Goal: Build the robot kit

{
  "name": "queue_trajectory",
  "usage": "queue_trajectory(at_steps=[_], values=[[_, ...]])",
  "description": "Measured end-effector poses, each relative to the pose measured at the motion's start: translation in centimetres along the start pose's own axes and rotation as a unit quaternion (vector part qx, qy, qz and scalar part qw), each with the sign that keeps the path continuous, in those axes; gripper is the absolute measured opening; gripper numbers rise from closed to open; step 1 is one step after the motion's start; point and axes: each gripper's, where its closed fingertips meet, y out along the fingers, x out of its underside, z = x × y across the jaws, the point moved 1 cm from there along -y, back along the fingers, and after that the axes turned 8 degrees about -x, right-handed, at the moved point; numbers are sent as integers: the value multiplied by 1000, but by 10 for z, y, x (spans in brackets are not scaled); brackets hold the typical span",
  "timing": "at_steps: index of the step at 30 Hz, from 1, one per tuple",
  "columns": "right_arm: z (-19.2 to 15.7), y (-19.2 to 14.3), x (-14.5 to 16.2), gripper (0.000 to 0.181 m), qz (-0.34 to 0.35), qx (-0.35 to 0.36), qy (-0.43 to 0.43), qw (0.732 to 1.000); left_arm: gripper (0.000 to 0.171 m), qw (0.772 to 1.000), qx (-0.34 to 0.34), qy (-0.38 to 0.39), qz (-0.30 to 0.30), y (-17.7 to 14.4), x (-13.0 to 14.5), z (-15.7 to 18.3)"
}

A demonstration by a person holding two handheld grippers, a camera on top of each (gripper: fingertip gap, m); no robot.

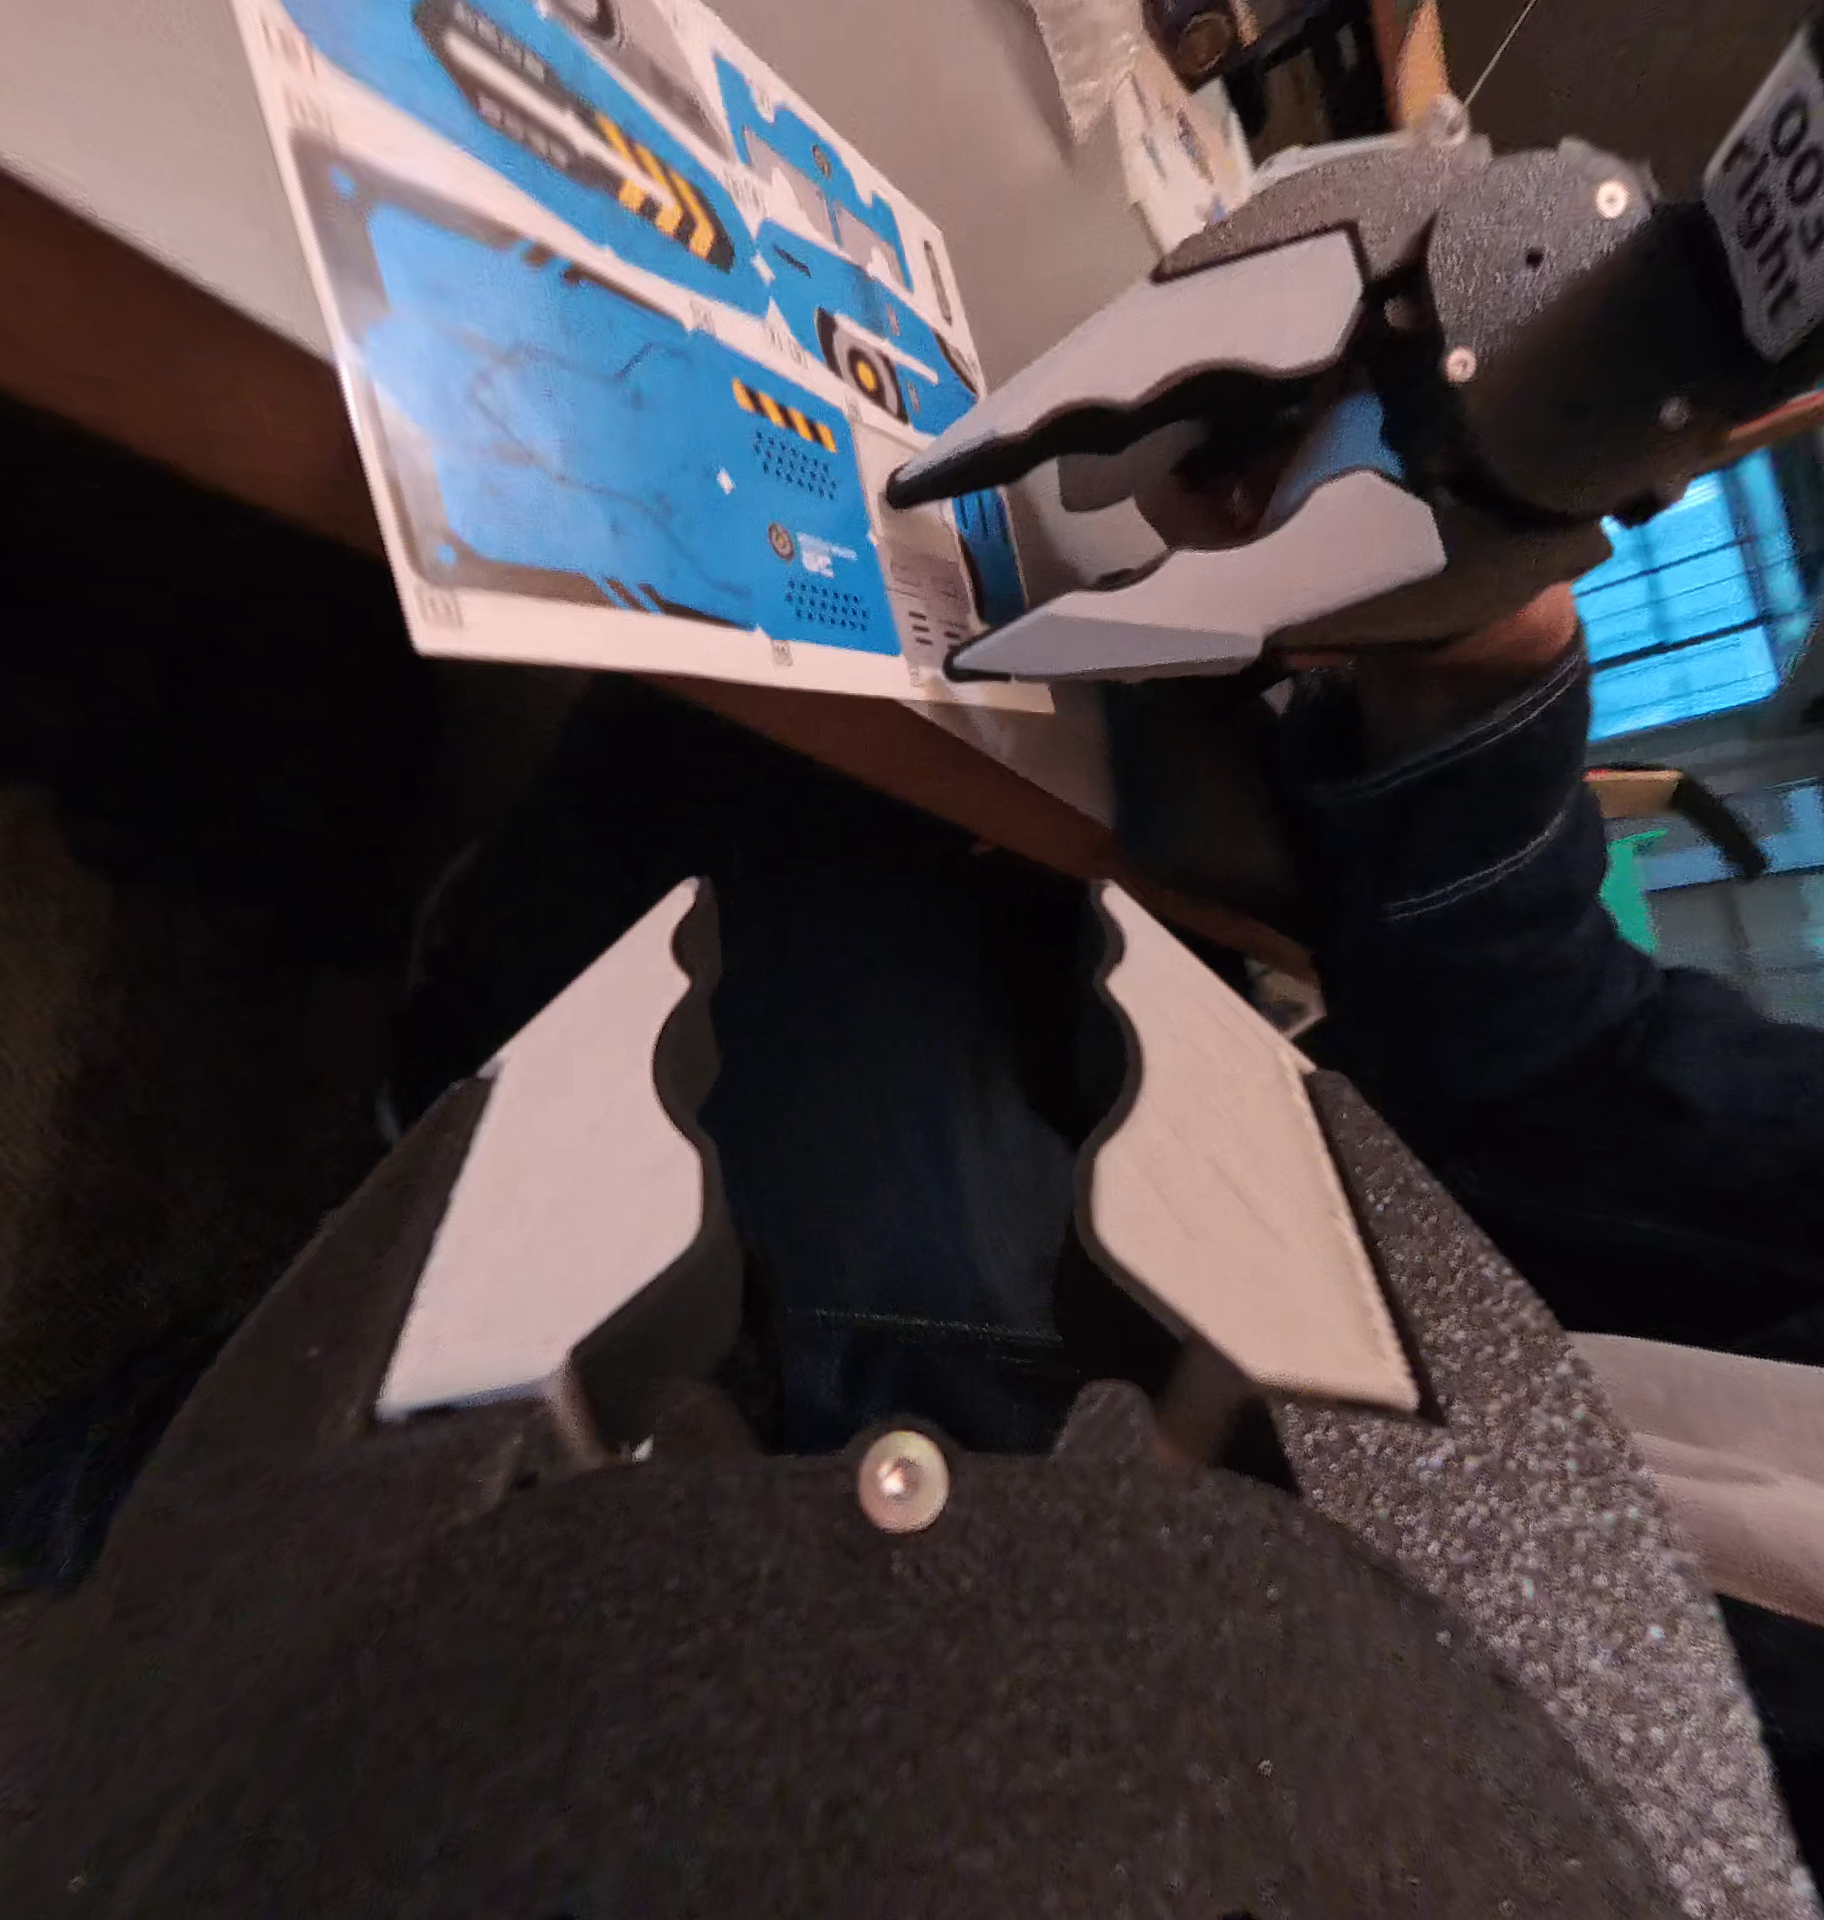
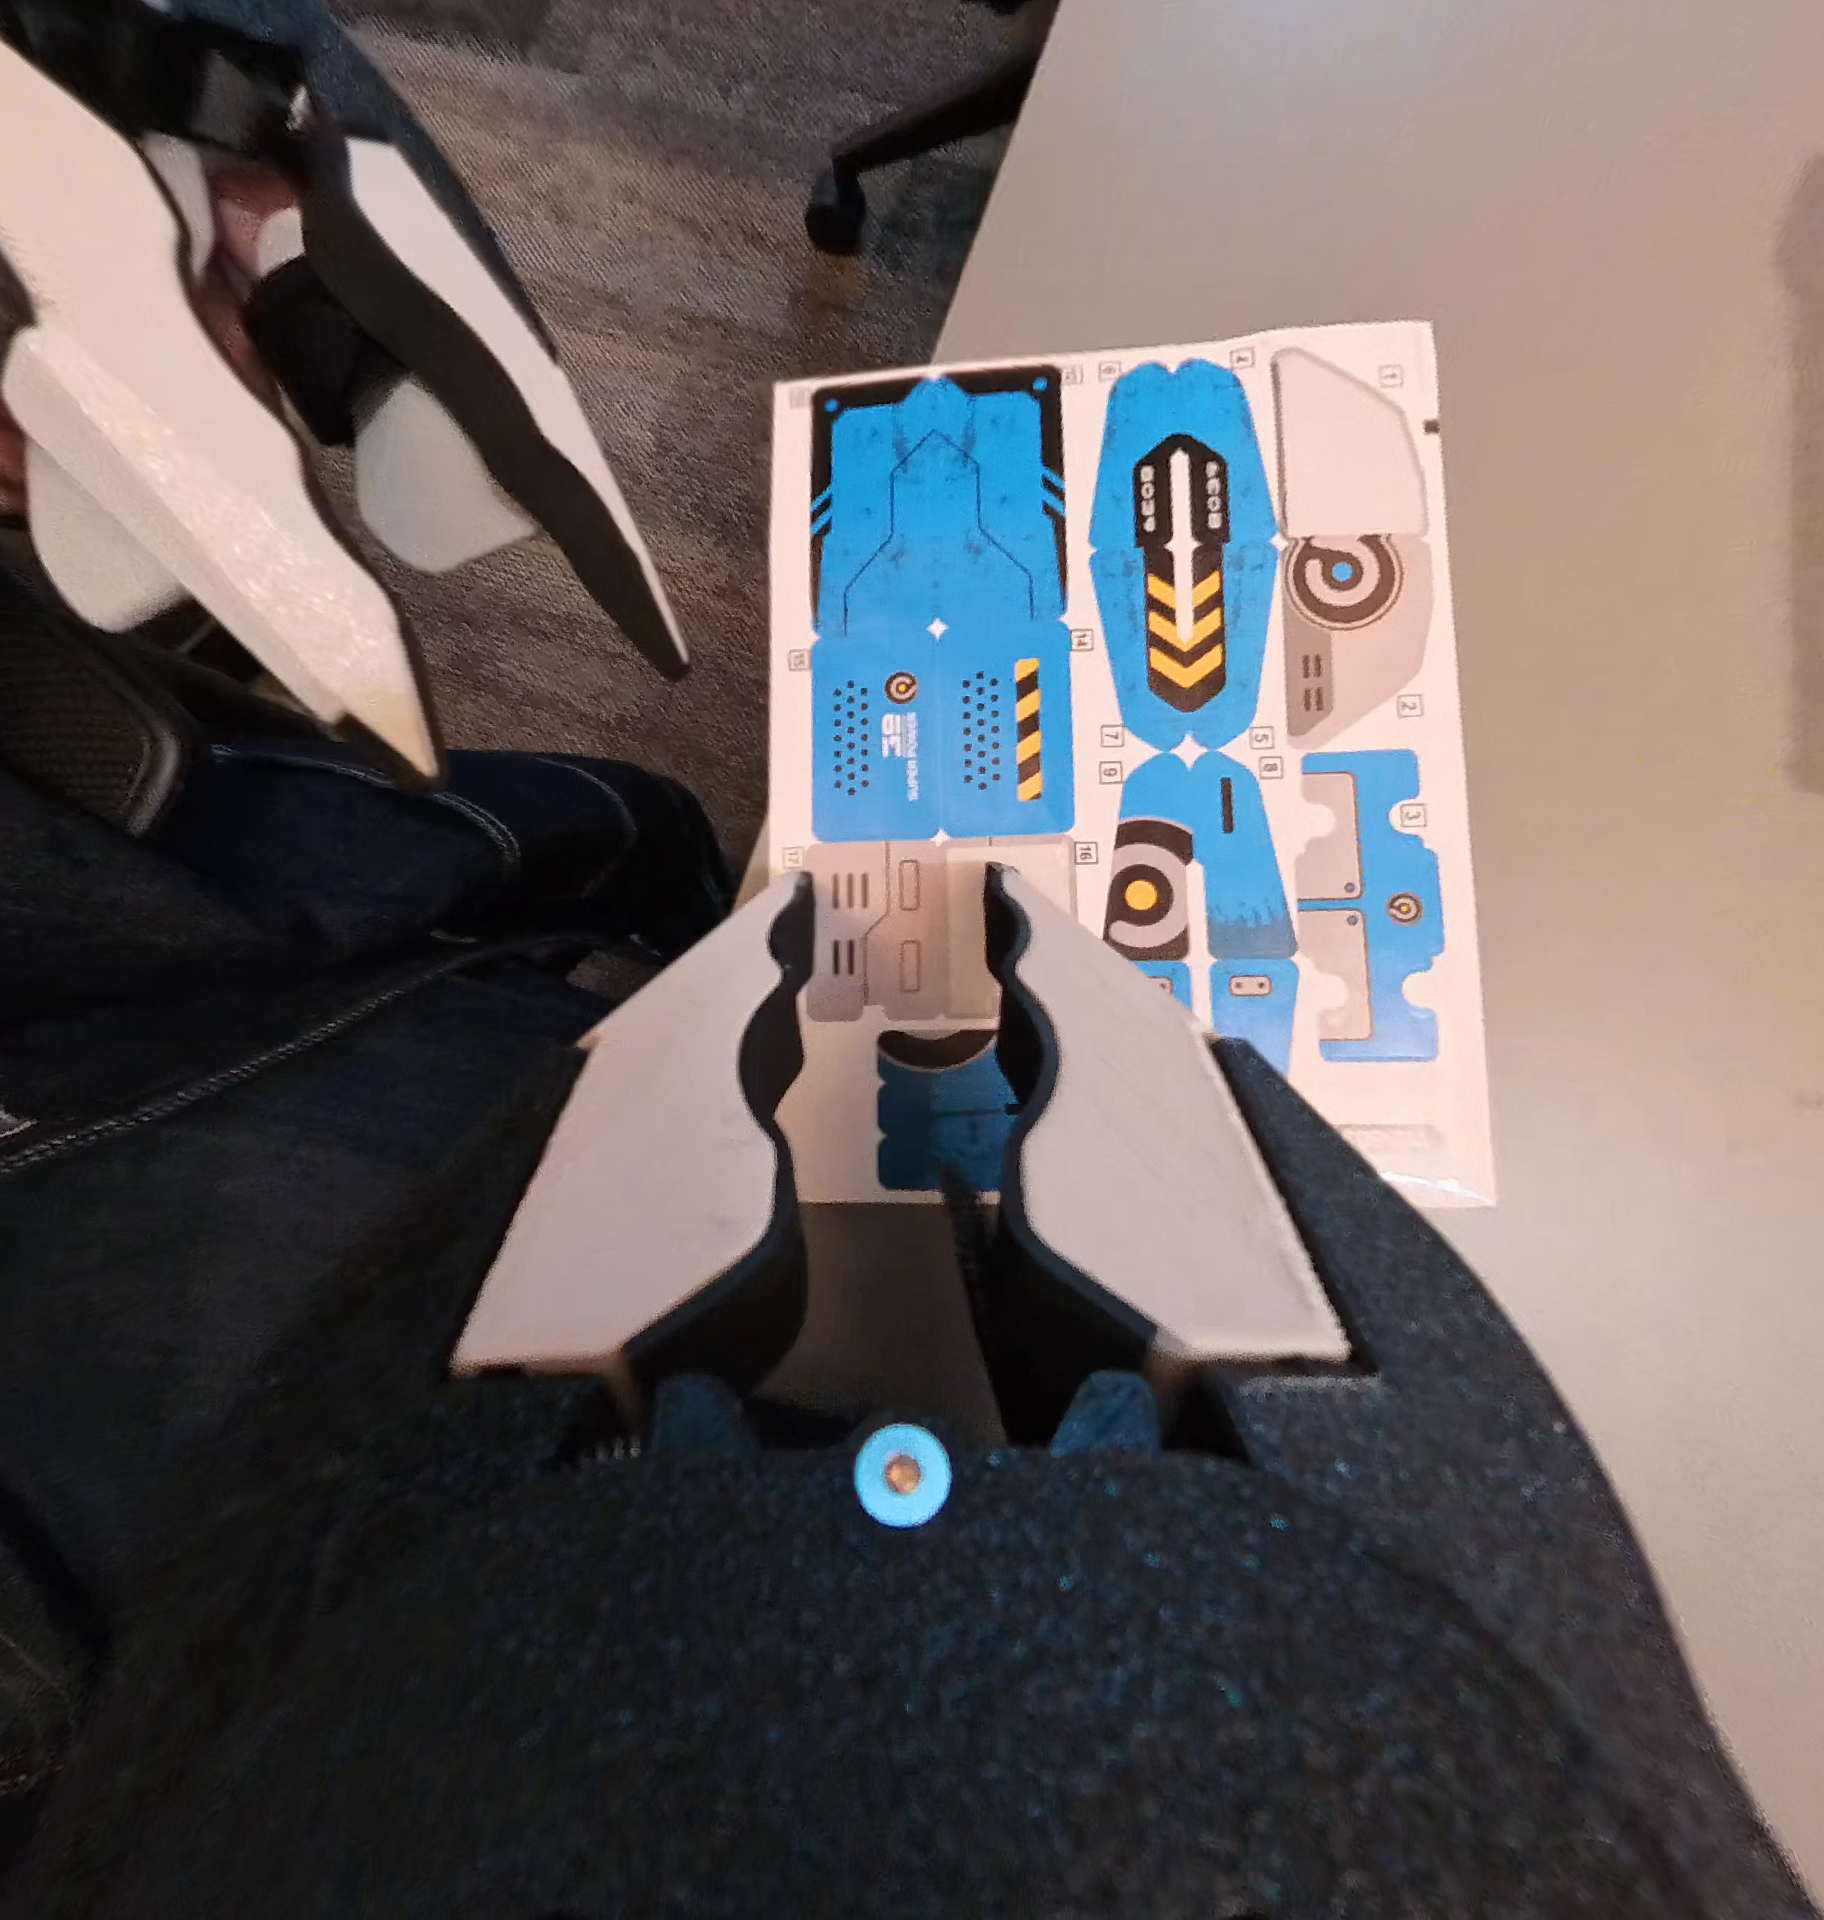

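Left gripper [image 1: 903, 914] hangs low off the counter edge over dark denim, jaws released, gripping nothing. Right gripper [image 2: 897, 883] reaches in over the printed sheet [image 2: 1126, 665], jaws parted above its near edge. The sheet lies flat on the grey counter [image 2: 1614, 312], overhanging its edge.

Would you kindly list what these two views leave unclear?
- Right wrist view: the right gripper covers the sticker sheet near edge, so contact is uncertain.
- Left wrist view: the left gripper points below the table into darkness.
- Both views: motion blur makes small sheet markings unreadable.
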Motion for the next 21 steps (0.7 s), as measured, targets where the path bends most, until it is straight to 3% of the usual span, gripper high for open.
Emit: queue_trajectory(at_steps=[5, 7, 11, 14, 15, 18, 21], values=[[-6, -17, 3, 32, 6, -1, 10, 1000, 66, 989, 79, -105, 67, 15, -18, 6], [-17, -13, 13, 33, -8, -44, 40, 998, 61, 982, 99, -132, 89, 19, -27, 6], [-46, 5, 11, 30, -21, -64, 25, 997, 41, 983, 76, -130, 104, 23, -29, 0], [-58, 17, 9, 31, -33, -65, 8, 997, 7, 981, 73, -142, 115, 15, -26, -3], [-57, 16, 9, 31, -33, -55, 3, 998, 5, 980, 74, -140, 122, 10, -25, -3], [-59, -2, -4, 31, 32, -52, 18, 998, 0, 982, 78, -86, 149, -9, -35, 10], [-66, -39, -22, 31, 143, -37, 22, 989, 0, 987, 99, 6, 129, -19, -41, 39]])
